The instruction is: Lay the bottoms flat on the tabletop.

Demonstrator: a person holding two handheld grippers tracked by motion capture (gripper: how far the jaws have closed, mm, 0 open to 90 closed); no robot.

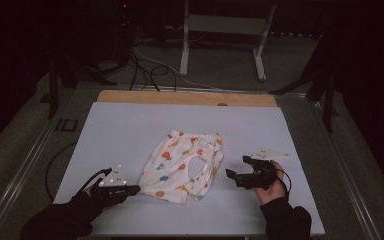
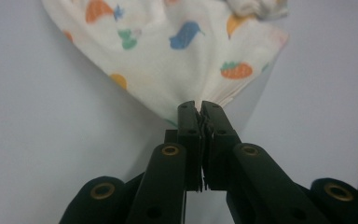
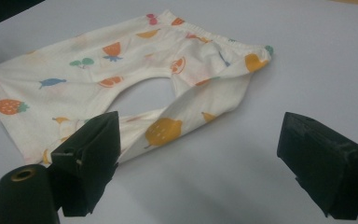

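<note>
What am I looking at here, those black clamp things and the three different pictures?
No robot here: a person sits at a white table and holds a tool with two black jaws in each hand. One picture comes from a camera above the table, looking down. The other two come from small cameras riding on the tools, looking along their jaws.

On the table lies a pair of small white trousers printed with coloured fruit. The left hand-held gripper is shut on one corner of the trousers; its own camera shows the jaws pinching the cloth. The right hand-held gripper is open beside the garment and holds nothing; its view shows the jaws wide apart with the trousers beyond them.
</note>
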